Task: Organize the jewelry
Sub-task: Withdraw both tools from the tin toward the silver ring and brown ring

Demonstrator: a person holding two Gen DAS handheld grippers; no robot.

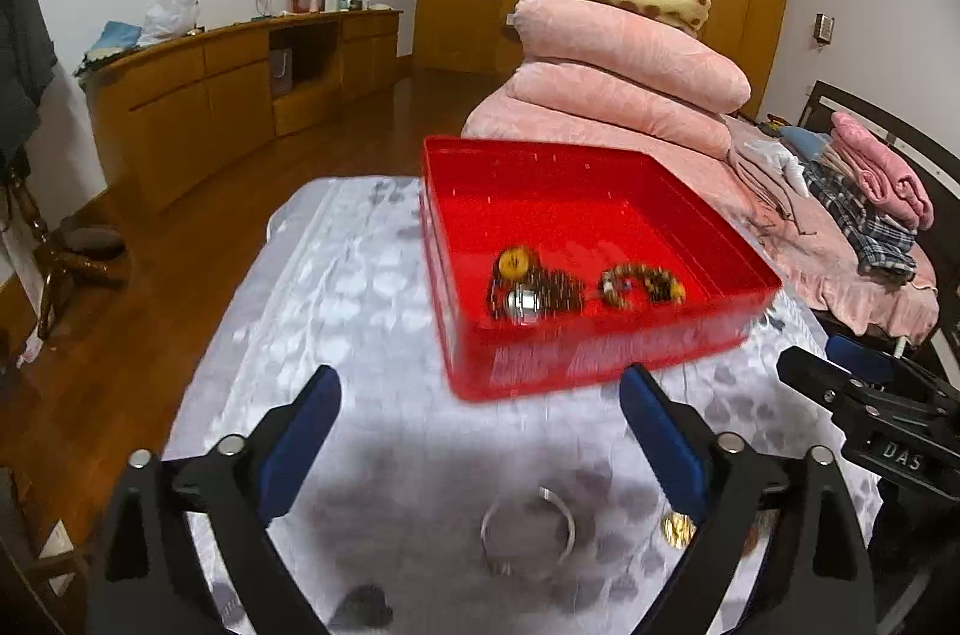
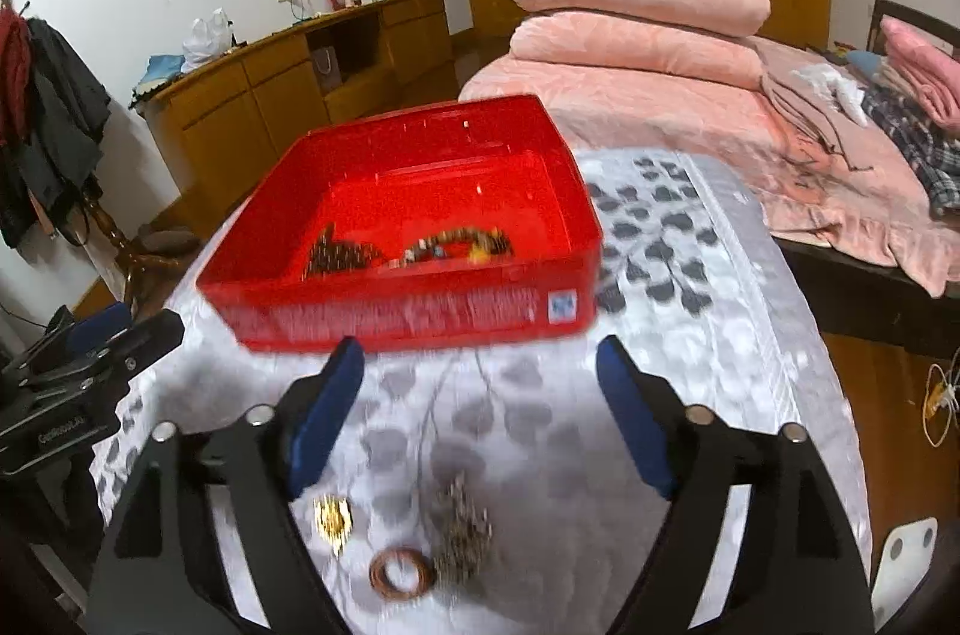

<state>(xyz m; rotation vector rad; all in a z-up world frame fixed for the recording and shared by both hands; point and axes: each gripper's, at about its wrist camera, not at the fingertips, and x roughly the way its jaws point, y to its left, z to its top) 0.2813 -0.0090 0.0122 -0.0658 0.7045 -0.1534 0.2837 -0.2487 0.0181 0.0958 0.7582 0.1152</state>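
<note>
A red plastic tray [image 1: 600, 359] sits on the table with beaded bracelets [image 1: 642, 284] and a dark bead string with a yellow bead [image 1: 531, 284] inside; it also shows in the right wrist view [image 2: 420, 311]. My left gripper [image 1: 480, 395] is open and empty, above a silver bangle [image 1: 528, 527] and a gold piece [image 1: 678, 528]. My right gripper [image 2: 480, 365] is open and empty, above a gold piece [image 2: 333, 515], a copper ring [image 2: 402, 572] and a grey chain pendant [image 2: 462, 527].
The table carries a white cloth with grey leaf print [image 2: 690, 287]. A bed with stacked pink quilts [image 1: 630, 71] stands behind and to the right. A wooden sideboard [image 1: 210, 95] runs along the left wall. A coat stand [image 2: 54, 113] is at the left.
</note>
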